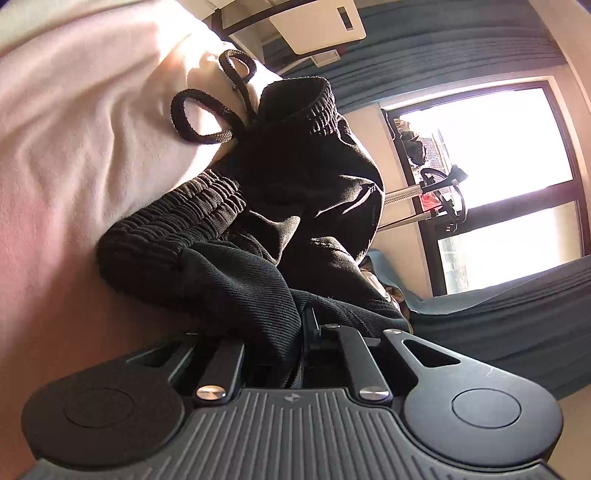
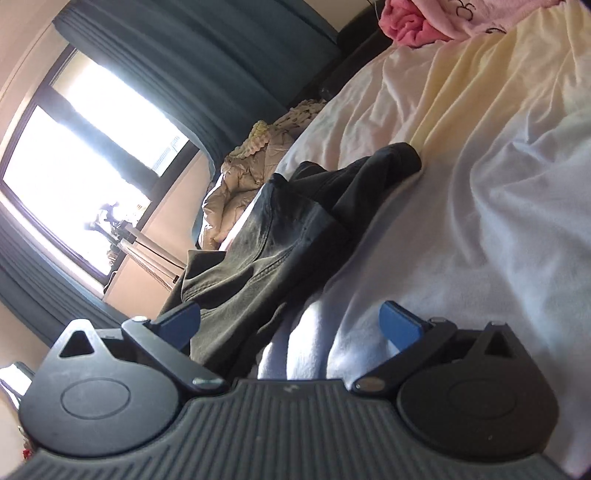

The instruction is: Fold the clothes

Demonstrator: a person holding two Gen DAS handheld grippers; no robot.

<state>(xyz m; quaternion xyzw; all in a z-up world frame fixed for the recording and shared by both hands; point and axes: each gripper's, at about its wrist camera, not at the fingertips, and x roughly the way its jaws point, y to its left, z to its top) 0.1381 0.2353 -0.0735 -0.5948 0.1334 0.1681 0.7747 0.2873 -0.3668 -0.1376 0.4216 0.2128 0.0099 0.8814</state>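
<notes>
Black sweatpants with a ribbed elastic waistband and a looped drawstring are bunched up on a pale bedsheet. My left gripper is shut on a fold of the black fabric, which hides its fingertips. In the right wrist view the same dark garment lies stretched across the white sheet. My right gripper stands open, blue pads wide apart, the left pad at the garment's near edge and the right one over bare sheet.
A bright window with dark blue curtains is behind the bed. A beige quilted blanket lies at the bed's far edge. Pink clothing is heaped at the far end of the sheet.
</notes>
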